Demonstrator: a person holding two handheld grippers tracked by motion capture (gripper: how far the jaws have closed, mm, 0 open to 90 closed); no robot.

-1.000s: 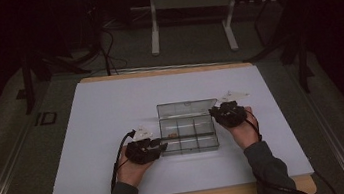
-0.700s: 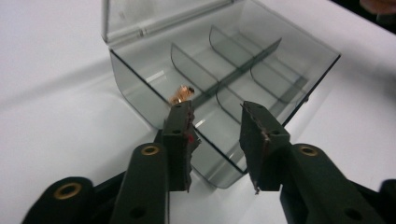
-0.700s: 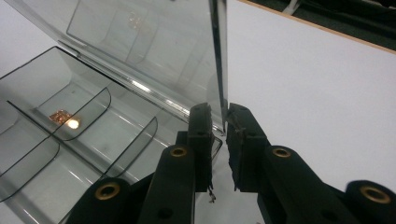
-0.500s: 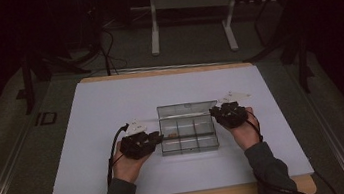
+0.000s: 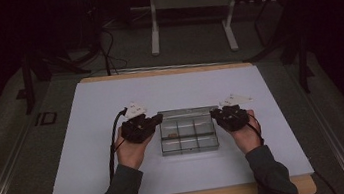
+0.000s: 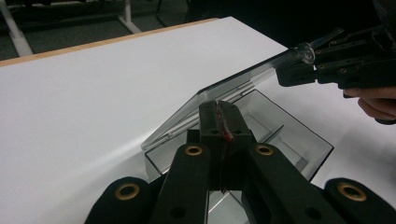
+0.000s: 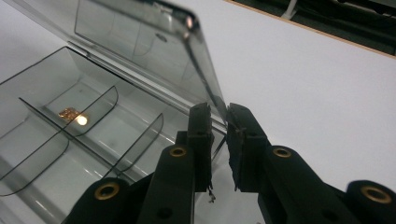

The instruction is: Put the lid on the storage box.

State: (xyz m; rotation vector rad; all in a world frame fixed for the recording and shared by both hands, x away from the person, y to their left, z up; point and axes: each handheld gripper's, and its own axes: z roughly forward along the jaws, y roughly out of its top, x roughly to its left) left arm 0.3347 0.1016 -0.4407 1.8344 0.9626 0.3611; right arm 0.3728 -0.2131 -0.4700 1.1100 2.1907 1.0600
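Note:
A clear plastic compartment box [image 5: 190, 144] lies in the middle of the white table top. Its lid [image 7: 140, 35] is tilted up. My right gripper [image 7: 218, 112], at the box's right end [image 5: 230, 117], is shut on the lid's edge. It also shows holding the lid's corner in the left gripper view [image 6: 327, 63]. My left gripper [image 6: 218, 107] hangs over the box's left end [image 5: 141, 127], jaws pressed together with a thin red sliver [image 6: 227, 135] caught in the seam. A small golden piece [image 7: 70, 113] lies in one compartment.
The white sheet [image 5: 89, 138] covers the wooden table, with bare room to the left, right and far side of the box. A cable [image 5: 113, 140] trails from the left gripper. Beyond the table stands a metal frame [image 5: 188, 4] on a dark floor.
My left gripper has moved away from the person, up along the box's left end. The right gripper has stayed at the lid.

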